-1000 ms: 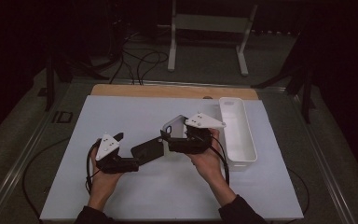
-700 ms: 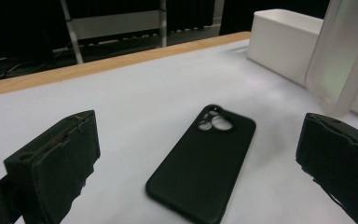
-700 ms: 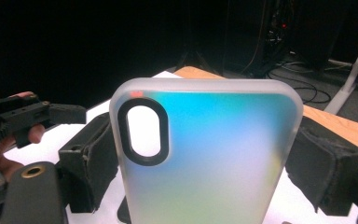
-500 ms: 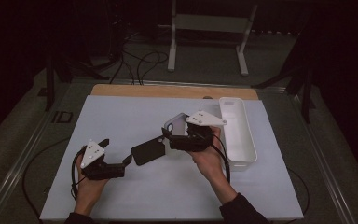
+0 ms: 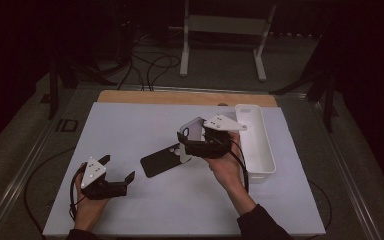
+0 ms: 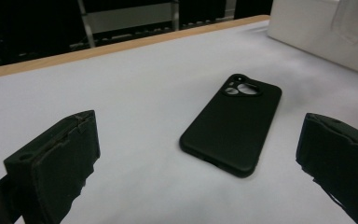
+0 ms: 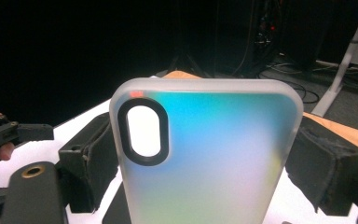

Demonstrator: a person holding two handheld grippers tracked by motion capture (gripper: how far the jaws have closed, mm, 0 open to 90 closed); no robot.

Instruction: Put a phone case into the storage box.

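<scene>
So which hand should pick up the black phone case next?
Left, probably: the left gripper is open and empty near the black case, while the right gripper already holds the translucent case.

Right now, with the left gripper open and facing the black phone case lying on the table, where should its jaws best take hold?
Probably across the two long edges of the black phone case, near mid-length, coming from above: it lies flat, back up, so only its thin rim offers purchase. The open left gripper sits apart from it.

I can read no text, label, brand or number anywhere in my views. Both phone cases look unmarked to me.
</scene>
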